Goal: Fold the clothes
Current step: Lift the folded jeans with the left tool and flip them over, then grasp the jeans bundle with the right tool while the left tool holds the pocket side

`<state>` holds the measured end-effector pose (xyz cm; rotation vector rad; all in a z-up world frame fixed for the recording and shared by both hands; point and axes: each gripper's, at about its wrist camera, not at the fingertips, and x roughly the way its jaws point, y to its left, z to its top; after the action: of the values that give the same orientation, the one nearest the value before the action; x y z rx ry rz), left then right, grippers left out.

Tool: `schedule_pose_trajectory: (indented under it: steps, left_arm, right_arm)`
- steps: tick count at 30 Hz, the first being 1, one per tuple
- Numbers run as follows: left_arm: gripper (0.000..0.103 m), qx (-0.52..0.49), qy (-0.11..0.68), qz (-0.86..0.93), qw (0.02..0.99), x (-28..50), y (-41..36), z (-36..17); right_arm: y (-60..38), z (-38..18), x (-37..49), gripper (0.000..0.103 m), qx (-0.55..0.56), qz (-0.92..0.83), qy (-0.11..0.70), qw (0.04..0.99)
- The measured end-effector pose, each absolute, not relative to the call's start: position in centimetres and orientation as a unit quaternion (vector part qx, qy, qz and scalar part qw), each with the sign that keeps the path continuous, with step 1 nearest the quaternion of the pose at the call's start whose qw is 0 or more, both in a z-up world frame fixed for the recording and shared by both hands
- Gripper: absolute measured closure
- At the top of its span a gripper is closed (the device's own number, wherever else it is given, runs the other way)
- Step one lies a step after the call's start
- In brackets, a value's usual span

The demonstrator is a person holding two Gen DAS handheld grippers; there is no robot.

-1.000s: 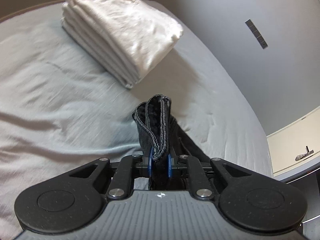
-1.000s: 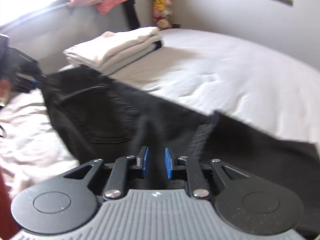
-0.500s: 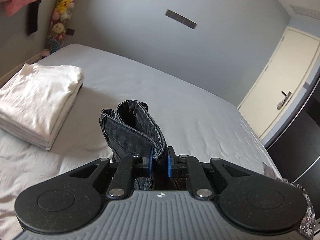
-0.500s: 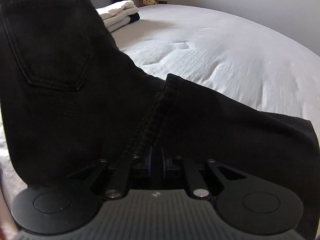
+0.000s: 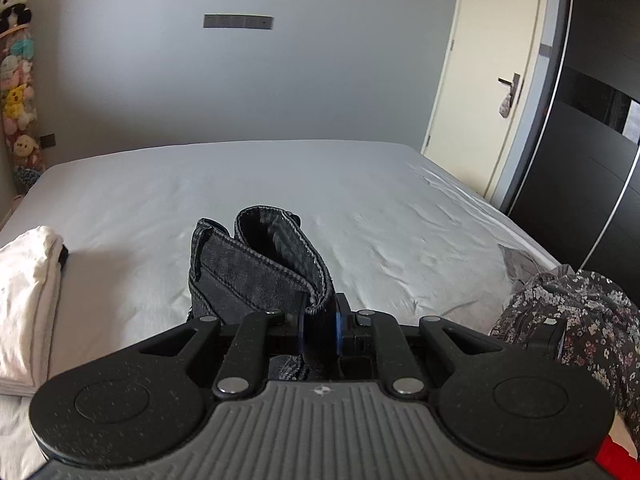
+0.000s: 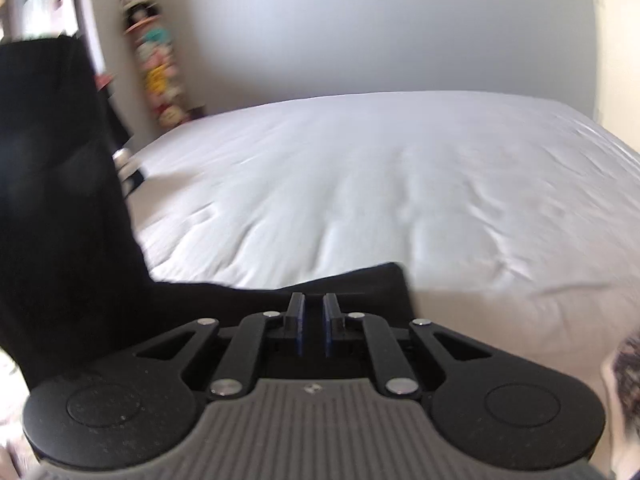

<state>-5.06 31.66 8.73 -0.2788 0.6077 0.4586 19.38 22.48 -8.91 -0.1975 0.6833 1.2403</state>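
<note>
Left gripper (image 5: pixel 319 330) points level across the bed (image 5: pixel 248 184), clamping black jeans (image 5: pixel 260 264) at frame centre; right gripper (image 6: pixel 312 330) slightly parted, empty, above the fabric.

My left view is sharp and evenly lit by soft daylight. The wall (image 5: pixel 240 92) looks dim and grey, while the bed (image 5: pixel 380 208) catches more light and shows fine creases. A soft shadow lies beside the white stack (image 5: pixel 28 300), on its right. The fisheye bends the door (image 5: pixel 484 80) and wardrobe (image 5: pixel 592 140) into curves at the right edge, and the corners go black. My right view is motion-blurred throughout: the plush toys (image 6: pixel 160 64) smear, and the jeans (image 6: pixel 60 200) read as a featureless black mass. The bed there is overexposed, near white, with glare at the top left.
</note>
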Motion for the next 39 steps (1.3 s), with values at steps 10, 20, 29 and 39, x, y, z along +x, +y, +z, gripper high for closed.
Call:
schedule_pose_trajectory:
  steps: [10,20,29,39]
  left_arm:
    - [0.088,-0.085,0.389,0.114,0.91,8.9,24.2,2.8]
    - [0.088,-0.118,0.478,0.045,0.869,15.4,20.7,-8.8]
    - [0.062,-0.187,0.481,0.021,0.856,14.1,21.9,-11.0]
    - [0.042,-0.173,0.422,0.099,0.884,4.2,23.8,-6.9]
  right_arm:
    - [17.2,-8.5,27.1,0.089,-0.008,0.54,0.368,0.757]
    - [15.0,-9.1,29.2,0.089,-0.098,0.527,0.34,0.772]
    - [14.2,-10.7,30.1,0.089,-0.105,0.533,0.362,0.757]
    - [14.3,-9.2,28.6,0.063,-0.062,0.591,0.393,0.702]
